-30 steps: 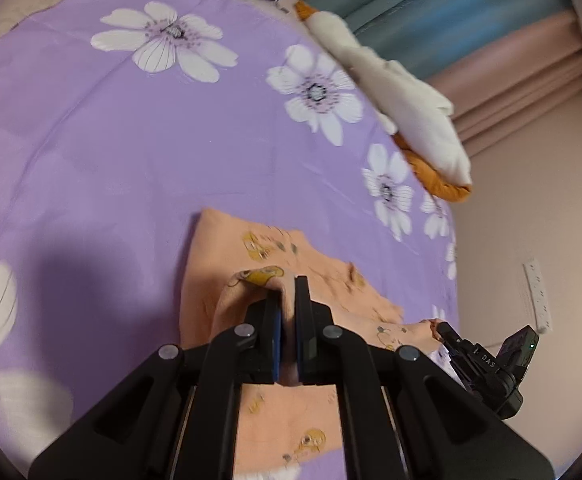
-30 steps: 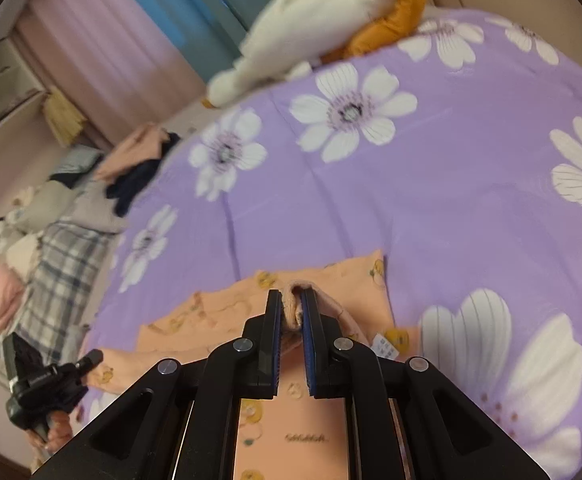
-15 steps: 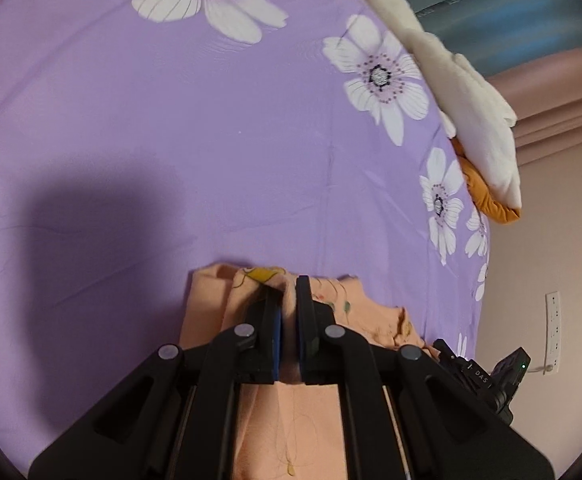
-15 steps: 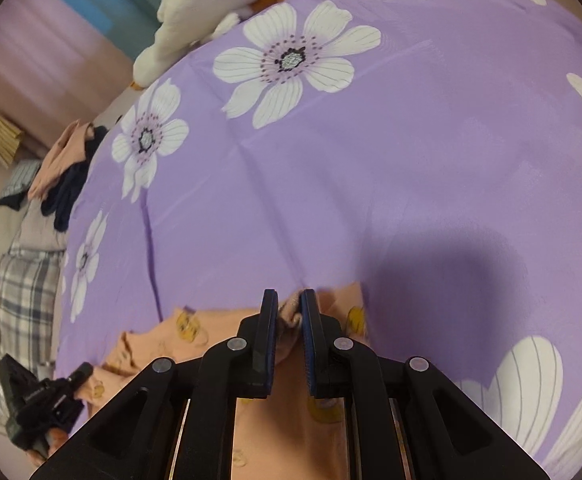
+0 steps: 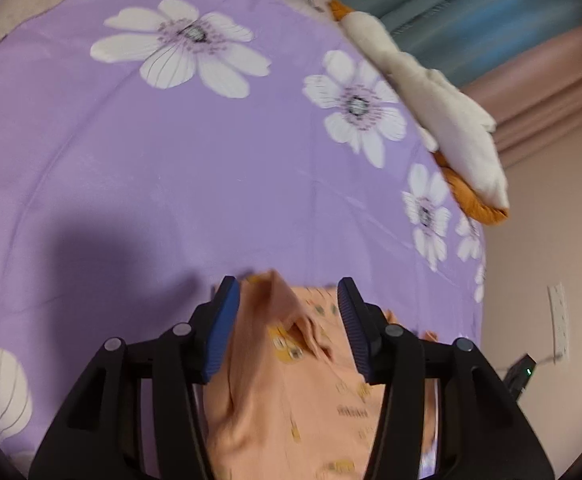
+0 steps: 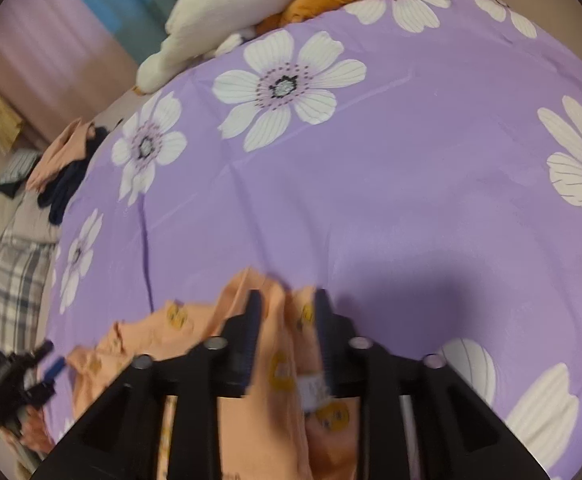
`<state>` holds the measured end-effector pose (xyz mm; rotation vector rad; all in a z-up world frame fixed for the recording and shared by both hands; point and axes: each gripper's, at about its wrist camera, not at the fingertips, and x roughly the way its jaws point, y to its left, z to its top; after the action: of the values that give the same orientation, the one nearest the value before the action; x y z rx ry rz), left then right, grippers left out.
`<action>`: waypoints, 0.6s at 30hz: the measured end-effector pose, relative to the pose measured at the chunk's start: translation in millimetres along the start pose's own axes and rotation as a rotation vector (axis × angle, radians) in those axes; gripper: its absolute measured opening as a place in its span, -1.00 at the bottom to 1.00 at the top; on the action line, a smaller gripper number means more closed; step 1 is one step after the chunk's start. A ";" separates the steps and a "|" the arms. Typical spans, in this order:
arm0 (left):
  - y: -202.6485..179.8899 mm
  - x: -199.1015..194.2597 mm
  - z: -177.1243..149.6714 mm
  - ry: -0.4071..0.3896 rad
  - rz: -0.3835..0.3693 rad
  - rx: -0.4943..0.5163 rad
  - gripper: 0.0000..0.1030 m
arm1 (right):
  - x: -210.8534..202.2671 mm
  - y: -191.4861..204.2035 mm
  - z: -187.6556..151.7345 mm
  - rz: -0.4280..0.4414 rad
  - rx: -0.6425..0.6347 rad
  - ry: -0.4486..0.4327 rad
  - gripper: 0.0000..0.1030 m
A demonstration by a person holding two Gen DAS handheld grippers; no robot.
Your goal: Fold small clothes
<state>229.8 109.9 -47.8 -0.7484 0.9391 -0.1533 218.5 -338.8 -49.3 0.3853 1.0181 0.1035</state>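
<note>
I hold both grippers low over the bed, each pointing forward along the purple flowered bedsheet (image 5: 171, 168), and both have their jaws spread apart with nothing clamped. My left gripper (image 5: 287, 316) stands with its blue-padded jaws wide; the peach garment (image 5: 291, 392) with small yellow cartoon prints lies between and beneath them, a raised fold of it leaning close to the left pad, though I cannot tell whether cloth touches either pad. My right gripper (image 6: 285, 320) is also parted, somewhat less wide, and the same peach garment (image 6: 275, 380) runs between its jaws with a ridge of fabric rising just ahead of the tips; a white label sits by the right jaw. The garment spreads out to the left of my right jaws, toward my other gripper, seen low at the left edge. Well ahead of both jaws, at the far edge of the bed, lies a white and orange plush toy (image 6: 243, 4). Off to the left of my right jaws, beyond the sheet, lie a plaid cloth (image 6: 15, 280) and a heap of dark and peach clothes (image 6: 63, 160).
</note>
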 end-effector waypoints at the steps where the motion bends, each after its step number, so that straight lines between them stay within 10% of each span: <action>1: -5.4 -7.0 -6.6 0.003 -0.006 0.042 -0.03 | -0.6 3.6 -1.6 0.004 -0.019 0.004 -0.41; 12: -39.9 23.7 -70.1 0.151 0.050 0.310 -0.28 | 38.0 51.9 -18.0 0.026 -0.175 0.106 -0.41; 18: -37.3 65.7 -49.6 0.148 0.067 0.248 -0.29 | 58.9 65.0 -6.1 0.043 -0.168 0.107 -0.41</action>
<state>237.8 28.5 -86.2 -0.4806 1.0619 -0.2645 250.5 -261.4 -76.3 0.2507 1.0982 0.2488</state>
